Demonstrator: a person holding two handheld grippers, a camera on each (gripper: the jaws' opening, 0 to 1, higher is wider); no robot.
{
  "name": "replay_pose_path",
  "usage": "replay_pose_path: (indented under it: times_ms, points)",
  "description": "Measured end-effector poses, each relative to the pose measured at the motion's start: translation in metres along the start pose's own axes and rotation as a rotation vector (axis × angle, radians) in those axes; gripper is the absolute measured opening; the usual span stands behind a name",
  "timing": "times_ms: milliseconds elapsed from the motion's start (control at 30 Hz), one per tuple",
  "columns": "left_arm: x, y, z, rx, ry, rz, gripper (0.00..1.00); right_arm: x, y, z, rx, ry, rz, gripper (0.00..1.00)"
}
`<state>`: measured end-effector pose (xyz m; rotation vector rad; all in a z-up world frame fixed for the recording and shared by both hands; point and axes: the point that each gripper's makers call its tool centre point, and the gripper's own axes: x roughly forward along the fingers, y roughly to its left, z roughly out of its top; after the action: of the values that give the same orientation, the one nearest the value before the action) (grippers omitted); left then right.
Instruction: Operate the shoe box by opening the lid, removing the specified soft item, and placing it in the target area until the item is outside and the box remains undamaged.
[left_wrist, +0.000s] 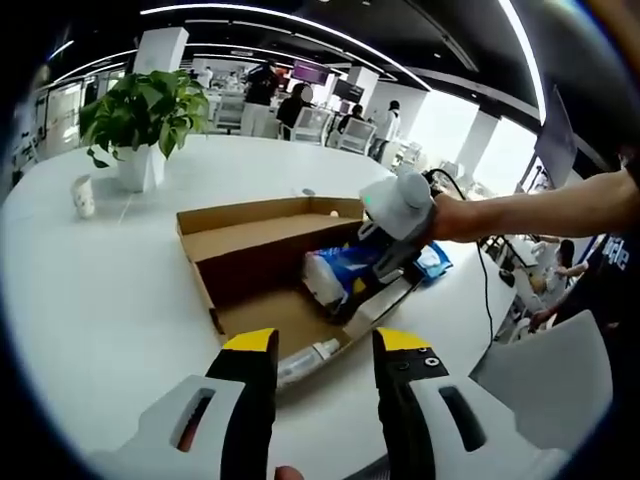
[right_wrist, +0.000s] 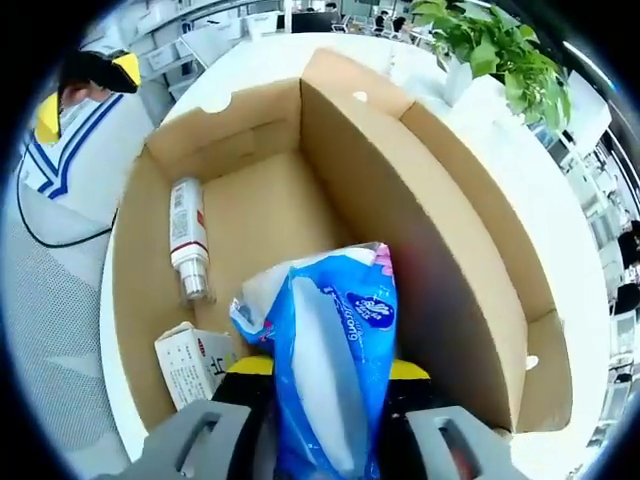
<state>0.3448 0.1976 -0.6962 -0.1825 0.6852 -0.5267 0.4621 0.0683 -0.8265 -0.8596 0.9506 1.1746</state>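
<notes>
Brown cardboard shoe box on white table, lid open. Right gripper clamped on blue-white soft plastic tissue pack, pack just above box floor. Left gripper empty, jaws moderately apart. Pack judged light, squashy, film slippery; mid-body hold best.

One cardboard shoe box sits open on one white table. Inside it there are three items: one blue-and-white soft tissue pack, one clear bottle with a red-and-white label, and one small white carton. Two grippers are at work: one left gripper and one right gripper, each with two yellow-tipped jaws. On the table there is also one potted plant and one small white cup. Several people stand or sit in the background; their exact number is unclear
</notes>
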Motion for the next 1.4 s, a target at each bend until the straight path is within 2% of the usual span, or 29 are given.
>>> replay_pose_path:
  times_ms: [133, 300, 600, 900, 1133, 1400]
  points:
    - [-0.003, 0.003, 0.002, 0.010, -0.006, 0.001, 0.38, -0.010, -0.001, 0.008, 0.017, -0.028, -0.007, 0.32]
    - [-0.007, 0.007, 0.004, 0.008, -0.017, 0.005, 0.38, -0.022, -0.001, 0.015, -0.001, -0.034, -0.028, 0.32]
    - [-0.015, -0.001, 0.006, 0.017, -0.034, -0.003, 0.38, -0.055, -0.005, 0.029, 0.019, -0.090, -0.059, 0.32]
    - [-0.018, -0.013, 0.018, 0.039, -0.054, -0.017, 0.39, -0.085, -0.004, 0.035, 0.053, -0.144, -0.086, 0.33]
    - [-0.018, -0.022, 0.023, 0.059, -0.059, -0.031, 0.39, -0.110, -0.013, 0.030, 0.060, -0.158, -0.125, 0.33]
    - [-0.013, -0.035, 0.028, 0.088, -0.050, -0.051, 0.40, -0.136, -0.010, 0.003, 0.075, -0.137, -0.166, 0.33]
